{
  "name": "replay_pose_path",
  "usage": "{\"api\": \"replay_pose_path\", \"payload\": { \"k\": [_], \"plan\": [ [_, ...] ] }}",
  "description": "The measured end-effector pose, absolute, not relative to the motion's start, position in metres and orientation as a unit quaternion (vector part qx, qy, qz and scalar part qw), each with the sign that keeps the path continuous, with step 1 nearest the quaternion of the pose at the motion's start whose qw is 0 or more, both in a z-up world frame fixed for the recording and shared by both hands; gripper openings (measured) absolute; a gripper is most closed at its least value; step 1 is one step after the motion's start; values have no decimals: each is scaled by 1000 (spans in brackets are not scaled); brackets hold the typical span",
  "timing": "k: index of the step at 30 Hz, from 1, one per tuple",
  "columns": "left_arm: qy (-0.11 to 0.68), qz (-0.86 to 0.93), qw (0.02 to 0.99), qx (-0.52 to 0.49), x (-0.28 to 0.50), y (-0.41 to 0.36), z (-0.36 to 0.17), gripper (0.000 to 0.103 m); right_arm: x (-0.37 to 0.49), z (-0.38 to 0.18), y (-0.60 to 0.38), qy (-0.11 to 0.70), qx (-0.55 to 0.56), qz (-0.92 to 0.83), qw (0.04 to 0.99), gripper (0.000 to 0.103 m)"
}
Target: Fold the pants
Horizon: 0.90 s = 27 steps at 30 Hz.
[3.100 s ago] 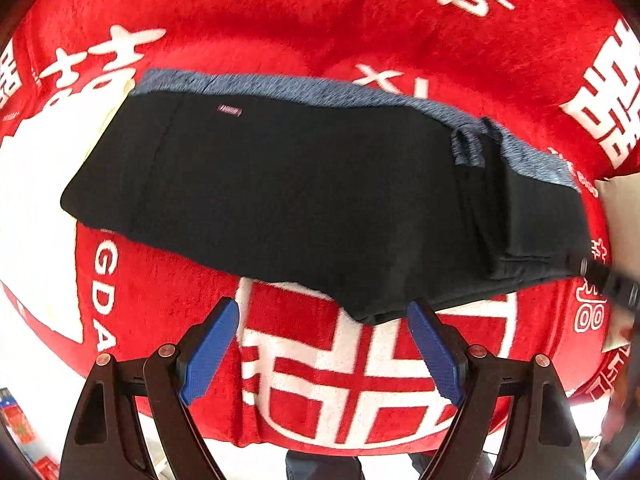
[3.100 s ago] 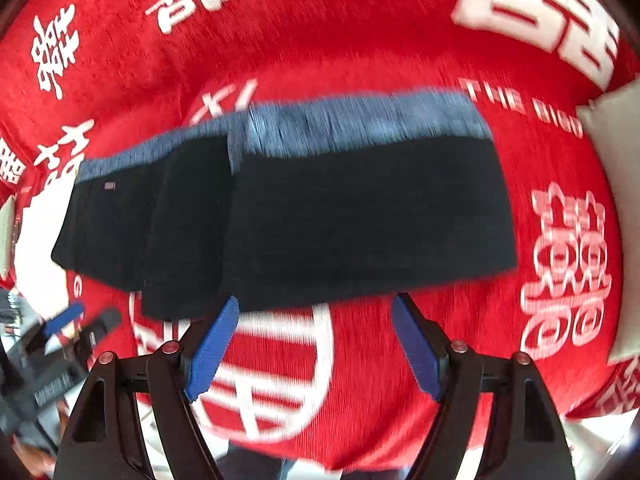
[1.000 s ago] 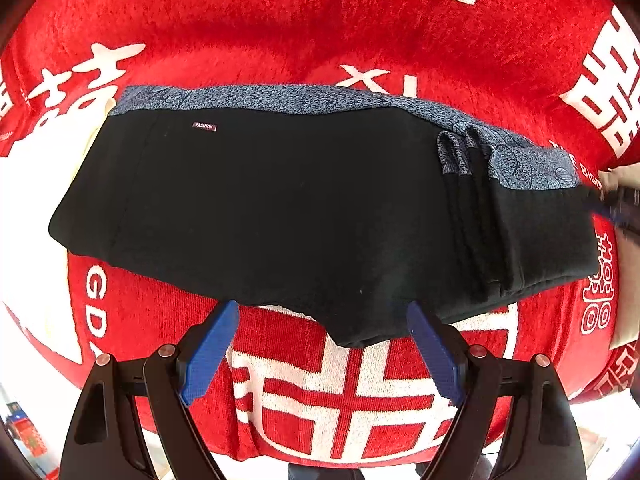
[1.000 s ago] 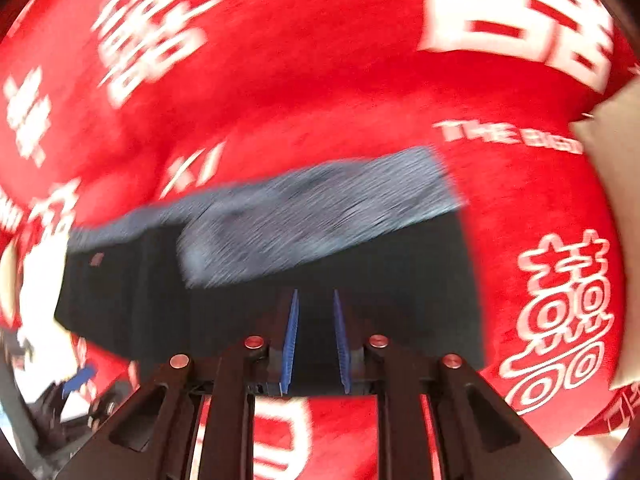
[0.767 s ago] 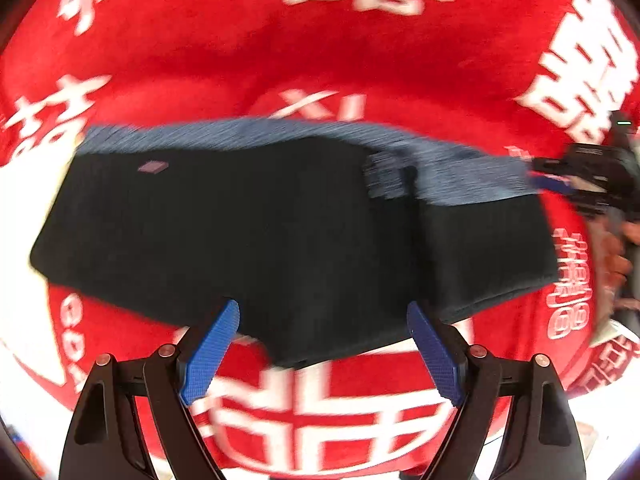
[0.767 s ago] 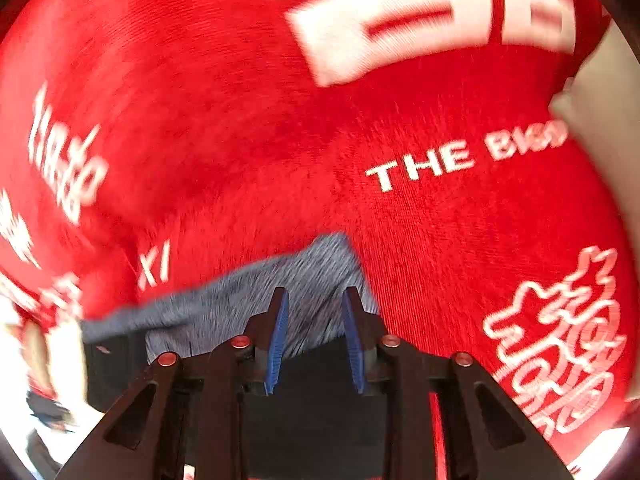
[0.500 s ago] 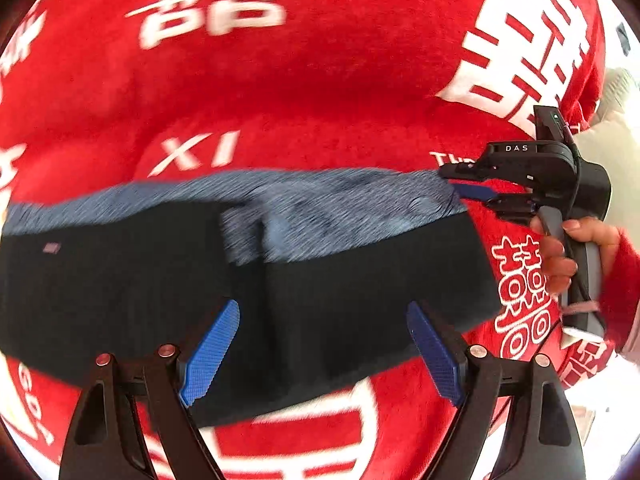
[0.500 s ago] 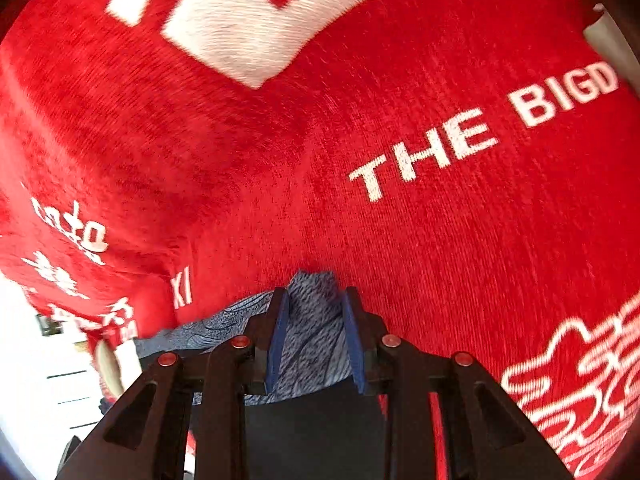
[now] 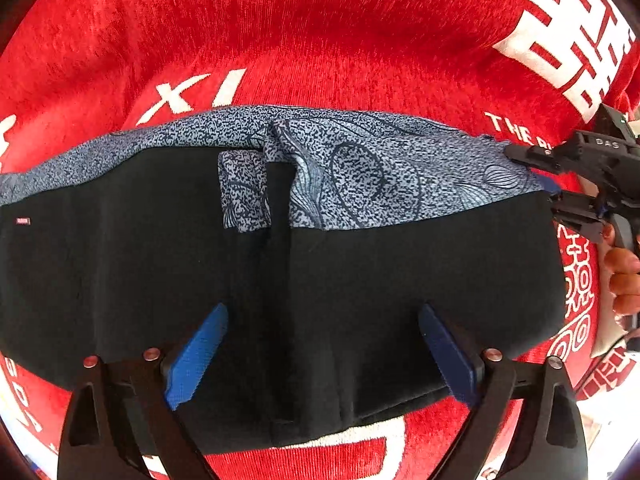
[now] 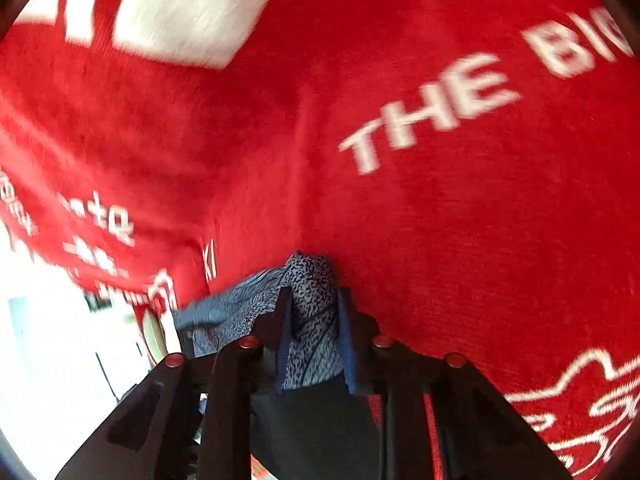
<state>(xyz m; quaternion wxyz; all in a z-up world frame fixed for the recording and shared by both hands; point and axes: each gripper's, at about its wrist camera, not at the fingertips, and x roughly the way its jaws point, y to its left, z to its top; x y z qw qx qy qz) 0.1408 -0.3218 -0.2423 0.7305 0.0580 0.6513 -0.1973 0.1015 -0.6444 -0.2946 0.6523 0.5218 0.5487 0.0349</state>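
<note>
right hand-held gripper (image 10: 311, 340) pinches pants (image 9: 360, 280) patterned waistband (image 10: 308, 312) corner, ready to fold | left hand-held gripper (image 9: 324, 356) wide, empty, over near hem | red blanket (image 9: 320, 40) underneath

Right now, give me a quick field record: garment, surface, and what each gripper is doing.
garment: black pants, partly folded, grey patterned waistband along the far edge
surface: red blanket with white lettering
left gripper: open, jaws wide apart over the near edge of the pants, holding nothing
right gripper: shut on the waistband's right corner
visible hand: fingers on the right gripper's handle
</note>
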Motion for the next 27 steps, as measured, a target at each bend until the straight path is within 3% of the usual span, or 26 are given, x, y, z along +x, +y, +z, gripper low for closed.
{"api": "replay_pose_path", "payload": {
  "k": [4, 10, 12, 14, 18, 21, 27],
  "plan": [
    [630, -183, 753, 54, 139, -311, -223, 97, 101, -267, -637, 555, 472, -7, 685, 37],
    [648, -130, 751, 15, 146, -269, -234, 97, 90, -208, -579, 569, 382, 5, 728, 38],
    [654, -130, 745, -7, 147, -261, -245, 98, 86, -199, -542, 585, 339, 17, 737, 42],
    [645, -138, 751, 0, 144, -263, -249, 102, 86, -203, -513, 606, 291, 13, 740, 55],
    [630, -148, 762, 16, 137, -271, -257, 102, 87, -227, -466, 643, 172, -19, 746, 60],
    [619, -163, 768, 12, 136, -270, -259, 103, 85, -228, -452, 634, 156, -12, 757, 79],
    [632, -170, 756, 17, 145, -268, -262, 103, 85, -231, -456, 633, 170, -22, 755, 82]
  ]
}}
